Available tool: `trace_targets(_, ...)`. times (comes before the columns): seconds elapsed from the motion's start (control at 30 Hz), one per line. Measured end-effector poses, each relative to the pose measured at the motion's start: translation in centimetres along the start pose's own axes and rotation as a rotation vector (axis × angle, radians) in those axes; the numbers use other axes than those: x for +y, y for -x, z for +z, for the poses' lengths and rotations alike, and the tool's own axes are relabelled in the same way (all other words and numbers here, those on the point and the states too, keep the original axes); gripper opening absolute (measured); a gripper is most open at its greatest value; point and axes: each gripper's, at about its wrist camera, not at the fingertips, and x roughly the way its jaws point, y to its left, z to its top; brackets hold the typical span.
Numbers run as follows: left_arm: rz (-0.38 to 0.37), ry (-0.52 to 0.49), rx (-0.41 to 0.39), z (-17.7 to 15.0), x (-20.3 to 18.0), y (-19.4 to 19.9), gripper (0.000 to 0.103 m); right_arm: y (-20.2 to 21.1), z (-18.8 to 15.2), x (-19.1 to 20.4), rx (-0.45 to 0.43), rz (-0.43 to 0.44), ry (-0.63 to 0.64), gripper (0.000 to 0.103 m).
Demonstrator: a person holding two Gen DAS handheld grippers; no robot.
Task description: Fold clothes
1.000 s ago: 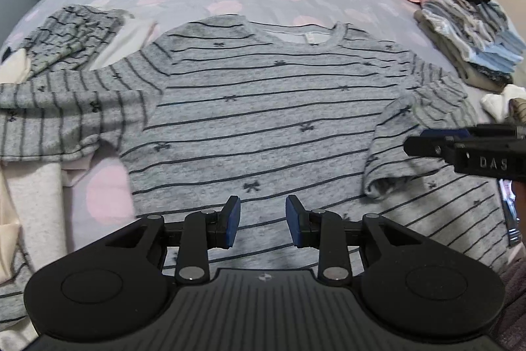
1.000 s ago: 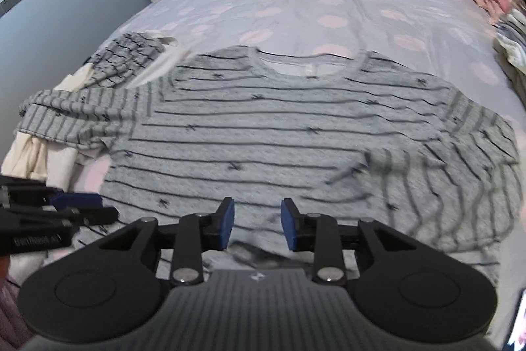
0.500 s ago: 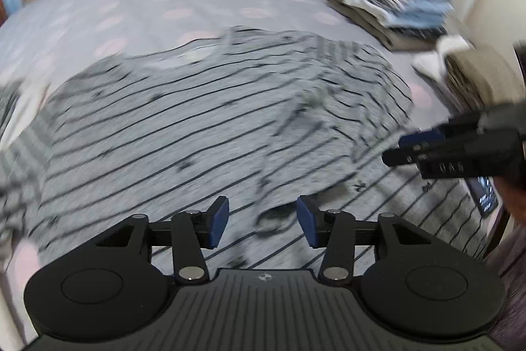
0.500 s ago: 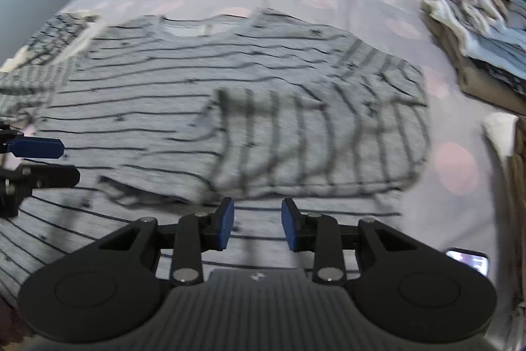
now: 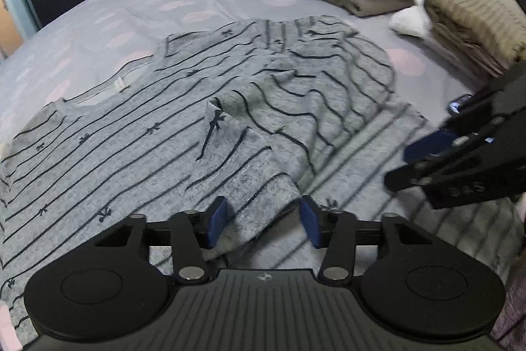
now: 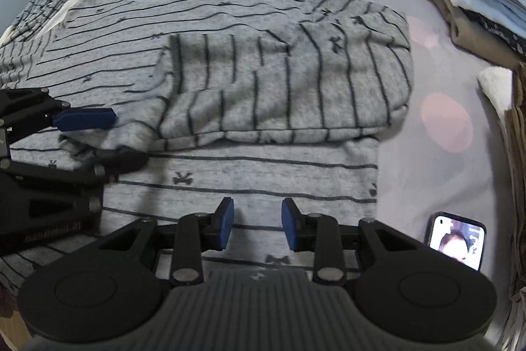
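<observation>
Striped grey sweater [image 6: 250,160] is lying flat mid-bed, its sleeve [image 6: 279,87] folded across the chest to narrow it. Left tool [image 5: 263,221] is closing around the cuff, pads not yet pressing; right tool [image 6: 258,224] is hovering agape, empty, over the hem.

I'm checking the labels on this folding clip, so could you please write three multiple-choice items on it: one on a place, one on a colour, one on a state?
1. Where does the phone lie?
A. on the bed, beside the shirt's hem
B. on the stack of folded clothes
C. on the shirt's collar

2. What colour are the shirt's stripes?
A. red
B. dark
C. yellow

3. How does the sleeve on the phone's side lie?
A. spread straight out
B. hanging off the bed
C. folded in across the body

Answers:
1 A: in the right wrist view the phone rests on the bedcover just off the hem.
2 B: dark lines cross the grey knit.
3 C: its stripes run crosswise over the body's.
</observation>
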Motion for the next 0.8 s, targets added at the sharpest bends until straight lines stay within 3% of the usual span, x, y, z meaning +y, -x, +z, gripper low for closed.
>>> trace_targets(0.1,-0.05,0.1,-0.045,0.7,1.9,1.3,0.013,0.0,0.0,-0.8,0.01,-0.007,-0.03,0.035)
trace_targets(0.17,-0.04,0.119,-0.06,1.4,2.8,2.1,0.001,0.0,0.0,-1.2,0.012,-0.004,-0.05,0.035)
trace_targets(0.3,0.023,0.19,-0.112,2.9,5.4,4.3,0.0,0.1,0.1,-2.0,0.01,-0.01,-0.088,0.035)
trace_targets(0.4,0.028,0.284,-0.182,4.0,8.7,7.1,0.0,0.3,0.2,-2.9,-0.005,-0.012,-0.123,0.035)
trace_targets(0.53,0.016,0.365,-0.273,6.2,12.4,10.2,0.0,0.6,0.4,-3.9,-0.089,0.032,-0.148,0.035)
trace_targets(0.67,0.026,0.395,-0.339,8.1,14.9,12.4,0.0,-0.1,1.1,-4.7,-0.149,0.029,-0.149,0.035)
trace_targets(0.8,0.102,0.373,-0.352,9.6,17.0,13.0,0.0,-1.0,2.3,-6.2,-0.18,-0.023,-0.157,0.035)
